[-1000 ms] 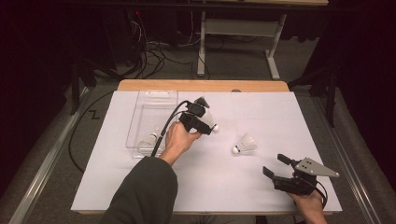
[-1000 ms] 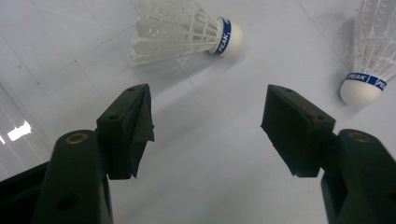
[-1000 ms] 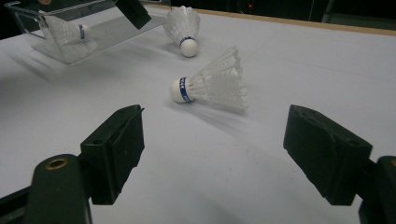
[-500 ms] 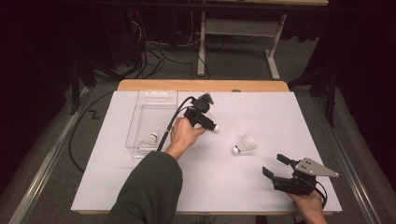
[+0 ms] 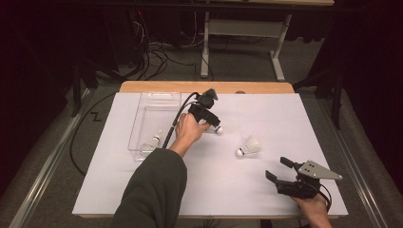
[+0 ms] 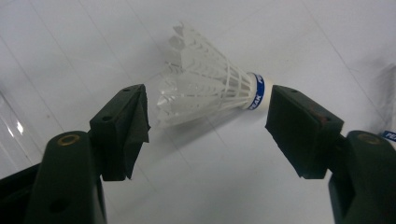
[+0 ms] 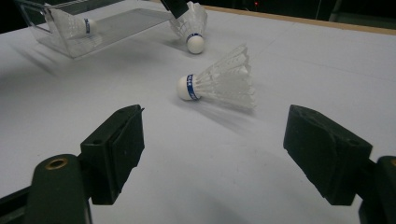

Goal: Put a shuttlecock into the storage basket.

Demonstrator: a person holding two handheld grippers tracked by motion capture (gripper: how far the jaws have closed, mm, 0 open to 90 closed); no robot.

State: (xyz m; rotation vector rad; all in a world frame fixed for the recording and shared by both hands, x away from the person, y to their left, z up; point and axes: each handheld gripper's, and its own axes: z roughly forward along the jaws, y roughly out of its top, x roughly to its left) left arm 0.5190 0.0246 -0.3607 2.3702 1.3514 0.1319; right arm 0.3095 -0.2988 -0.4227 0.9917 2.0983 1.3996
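Note:
A white shuttlecock (image 6: 210, 91) with a blue band lies on its side on the white table between the jaws of my left gripper (image 6: 208, 121). The jaws stand open, one by the feathers and one by the cork end. From above, the left gripper (image 5: 209, 121) is over this shuttlecock (image 5: 217, 128), just right of the clear box. A second shuttlecock (image 5: 248, 146) lies loose mid-table; it (image 7: 219, 84) is ahead of my right gripper (image 7: 212, 154), which is open and holds nothing. The right gripper (image 5: 280, 172) rests near the front right edge.
A clear plastic box (image 5: 142, 118) stands at the back left of the table, with a third shuttlecock (image 5: 153, 141) inside near its front end. The left gripper's cable (image 5: 173, 126) runs across the box's right side. The wooden table edge (image 5: 256, 87) lies behind.
My left hand has shifted slightly to the right and farther back over the shuttlecock near the box. The right gripper and the loose shuttlecock have not moved.

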